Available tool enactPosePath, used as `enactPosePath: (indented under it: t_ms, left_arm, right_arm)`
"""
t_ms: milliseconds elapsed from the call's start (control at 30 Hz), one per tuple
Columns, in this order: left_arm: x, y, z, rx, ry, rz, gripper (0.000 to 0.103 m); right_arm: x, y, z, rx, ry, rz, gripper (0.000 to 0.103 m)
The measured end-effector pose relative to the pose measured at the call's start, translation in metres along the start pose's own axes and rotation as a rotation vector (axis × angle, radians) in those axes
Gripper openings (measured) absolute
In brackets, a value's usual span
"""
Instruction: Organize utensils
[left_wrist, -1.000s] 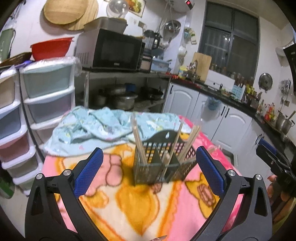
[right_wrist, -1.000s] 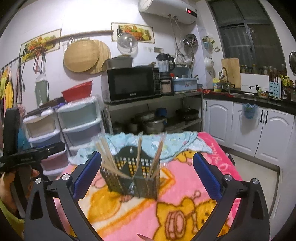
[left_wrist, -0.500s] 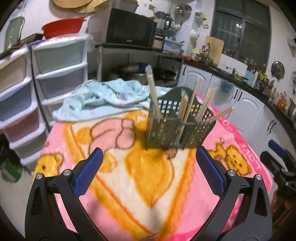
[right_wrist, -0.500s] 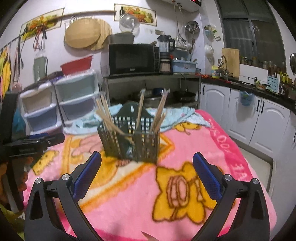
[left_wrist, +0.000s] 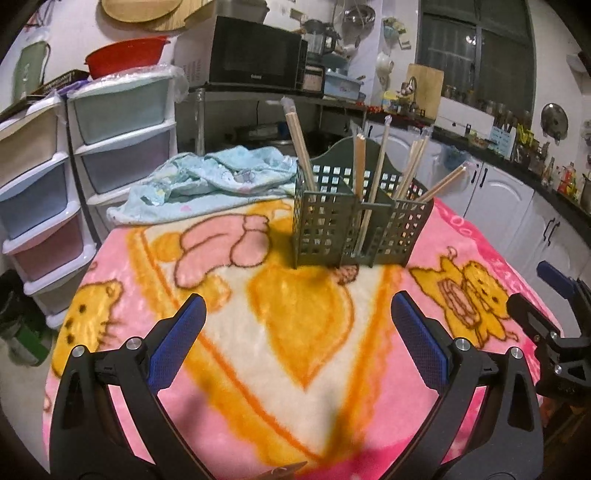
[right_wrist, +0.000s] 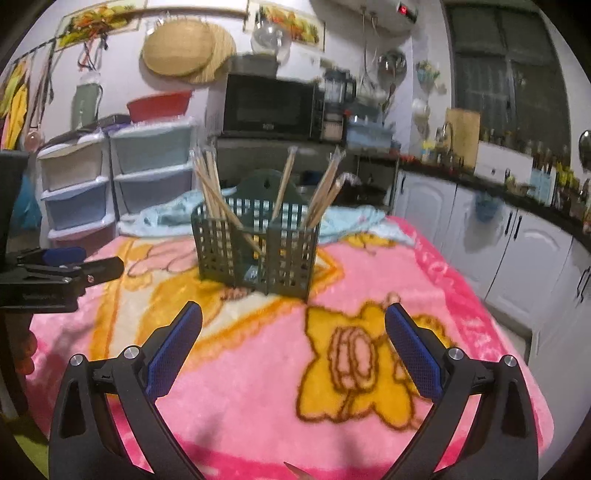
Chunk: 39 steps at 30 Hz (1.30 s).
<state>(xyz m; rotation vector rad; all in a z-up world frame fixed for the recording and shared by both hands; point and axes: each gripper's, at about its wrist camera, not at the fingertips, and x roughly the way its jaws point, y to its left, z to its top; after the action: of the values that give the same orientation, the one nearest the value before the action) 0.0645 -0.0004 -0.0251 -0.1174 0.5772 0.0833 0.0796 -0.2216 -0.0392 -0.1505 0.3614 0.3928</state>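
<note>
The green basket (left_wrist: 354, 221) of chopsticks (left_wrist: 300, 147) stands upright mid-worktop, straight ahead of both grippers. The left gripper (left_wrist: 295, 347) and right gripper (right_wrist: 293, 349) are wide open, empty, about equally near.

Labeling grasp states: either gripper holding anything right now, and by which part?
Nothing held. The left gripper and right gripper are both open and empty above the pink cartoon blanket, short of the green plastic lattice utensil caddy.
</note>
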Motion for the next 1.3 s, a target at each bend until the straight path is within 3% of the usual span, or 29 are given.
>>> enactPosePath:
  t_ms: [133,333,467,1300]
  left_arm:
    - [-0.006,-0.002,-0.004,-0.006,-0.054,-0.015,0.092]
    - [-0.015,-0.004,-0.003,-0.015,-0.12,-0.029,0.092]
    - [-0.02,-0.006,-0.003,-0.012,-0.152,-0.036,0.092]
    - [-0.021,-0.007,-0.003,-0.016,-0.157,-0.038,0.092]
  right_arm:
    - [-0.017,0.0,0.0,-0.002,-0.116,-0.028,0.096]
    - [-0.025,0.001,-0.001,0.02,-0.169,-0.012,0.097]
    - [-0.026,0.004,-0.002,0.016,-0.176,0.004,0.097]
    - [-0.024,0.009,-0.005,0.009,-0.167,0.007,0.097]
